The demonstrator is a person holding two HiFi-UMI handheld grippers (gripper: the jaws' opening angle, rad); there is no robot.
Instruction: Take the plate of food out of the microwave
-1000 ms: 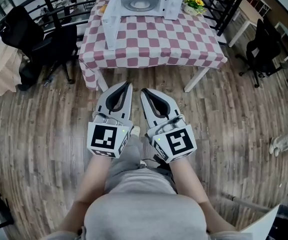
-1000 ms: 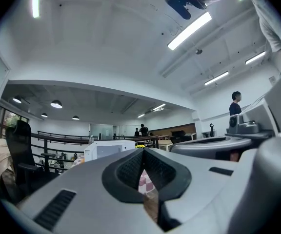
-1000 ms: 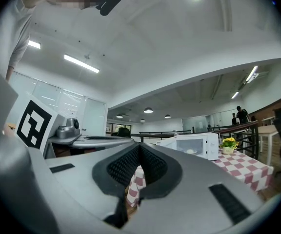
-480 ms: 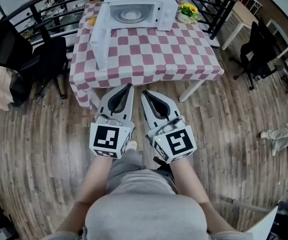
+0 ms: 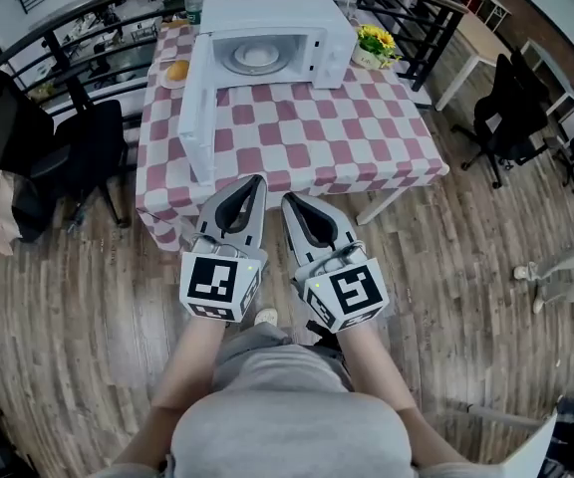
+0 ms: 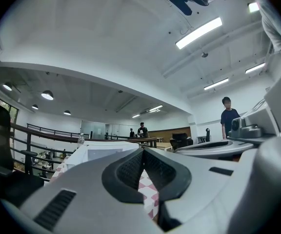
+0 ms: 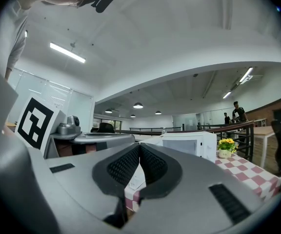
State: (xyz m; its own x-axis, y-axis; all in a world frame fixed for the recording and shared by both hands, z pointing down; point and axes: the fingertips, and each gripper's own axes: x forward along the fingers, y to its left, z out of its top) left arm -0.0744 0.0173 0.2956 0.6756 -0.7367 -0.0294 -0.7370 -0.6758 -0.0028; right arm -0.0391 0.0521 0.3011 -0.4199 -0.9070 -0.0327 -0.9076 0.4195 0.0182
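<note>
Head view: we hold the left gripper [image 5: 258,179] and the right gripper [image 5: 286,197] side by side, both closed and empty, their tips at the near edge of the desk [image 5: 307,137]. Farther ahead of them stands the microwave [image 5: 272,28], its door [image 5: 197,108] swung open on the left gripper's side, with the plate of food [image 5: 255,58] inside

Left gripper view: jaws together, nothing between them, microwave beyond

Right gripper view: jaws meet, with the microwave and a flower pot [image 7: 225,147] ahead to the right
</note>
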